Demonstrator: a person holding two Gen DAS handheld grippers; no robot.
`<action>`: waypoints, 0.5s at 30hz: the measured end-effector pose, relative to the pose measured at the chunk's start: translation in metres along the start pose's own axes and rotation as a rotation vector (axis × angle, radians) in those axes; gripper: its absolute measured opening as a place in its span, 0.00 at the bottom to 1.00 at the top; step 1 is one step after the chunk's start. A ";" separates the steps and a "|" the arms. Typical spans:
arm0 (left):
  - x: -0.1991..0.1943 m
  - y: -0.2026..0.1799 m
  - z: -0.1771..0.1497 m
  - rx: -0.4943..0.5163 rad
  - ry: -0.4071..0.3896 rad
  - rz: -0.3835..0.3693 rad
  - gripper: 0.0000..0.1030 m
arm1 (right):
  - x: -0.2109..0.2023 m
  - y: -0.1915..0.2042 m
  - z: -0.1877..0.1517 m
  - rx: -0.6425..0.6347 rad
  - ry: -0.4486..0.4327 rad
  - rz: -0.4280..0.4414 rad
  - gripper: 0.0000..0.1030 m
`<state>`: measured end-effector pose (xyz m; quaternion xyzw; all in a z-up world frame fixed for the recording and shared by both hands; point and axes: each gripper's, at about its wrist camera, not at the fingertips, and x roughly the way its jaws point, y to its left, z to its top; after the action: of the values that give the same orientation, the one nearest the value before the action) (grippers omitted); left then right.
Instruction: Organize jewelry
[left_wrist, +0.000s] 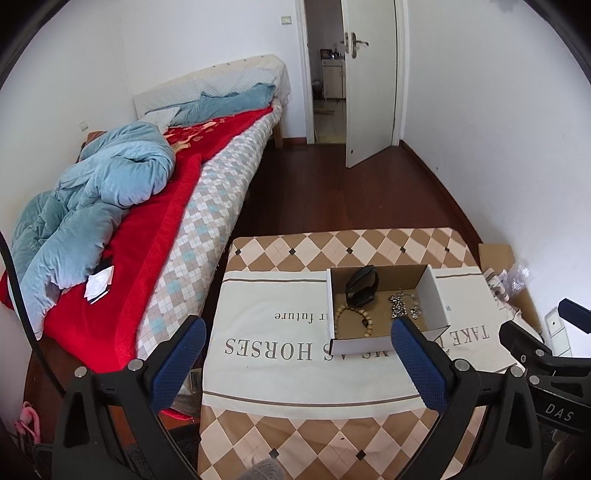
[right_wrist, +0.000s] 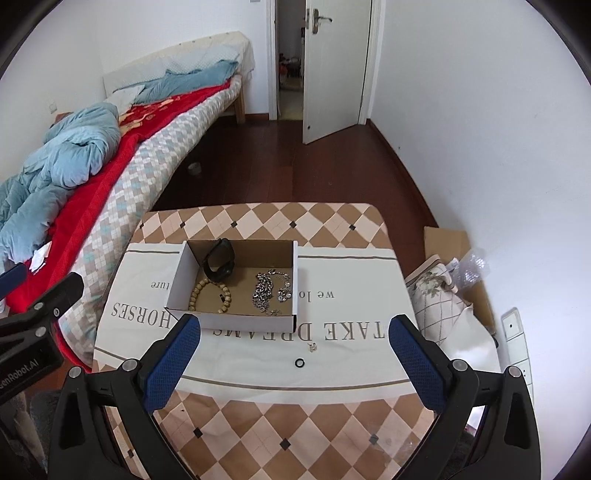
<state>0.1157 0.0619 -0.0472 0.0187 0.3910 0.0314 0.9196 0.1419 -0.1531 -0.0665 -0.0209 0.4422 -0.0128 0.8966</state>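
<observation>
An open cardboard box (right_wrist: 291, 266) (left_wrist: 437, 295) stands on a white printed cloth (right_wrist: 351, 332) on the table. Inside it lie a black band (right_wrist: 219, 264) (left_wrist: 364, 286), a wooden bead bracelet (right_wrist: 210, 293) (left_wrist: 352, 321) and a silver chain (right_wrist: 269, 288) (left_wrist: 404, 304). On the cloth in front of the box lie a small black ring (right_wrist: 299, 362) and a tiny silver earring (right_wrist: 313, 347). My right gripper (right_wrist: 295, 354) is open and empty, above the ring. My left gripper (left_wrist: 299, 354) is open and empty, left of the box.
The table has a checkered cover (right_wrist: 280, 424). A bed (left_wrist: 155, 206) with blue and red bedding lies to the left. Cardboard and a bag (right_wrist: 443, 291) sit on the floor at the right. An open door (right_wrist: 332, 70) stands at the back.
</observation>
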 end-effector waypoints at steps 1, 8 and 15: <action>-0.003 0.000 -0.001 0.000 -0.004 -0.001 0.99 | -0.004 -0.001 -0.001 0.000 -0.005 0.001 1.00; -0.021 -0.003 -0.013 -0.012 -0.015 0.018 0.99 | -0.039 -0.011 -0.009 0.049 -0.053 0.065 1.00; 0.026 -0.014 -0.044 -0.019 0.068 0.116 0.99 | 0.008 -0.056 -0.039 0.088 0.062 0.032 0.58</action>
<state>0.1022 0.0498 -0.0974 0.0314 0.4202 0.0889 0.9025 0.1155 -0.2102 -0.0939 0.0259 0.4693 -0.0186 0.8825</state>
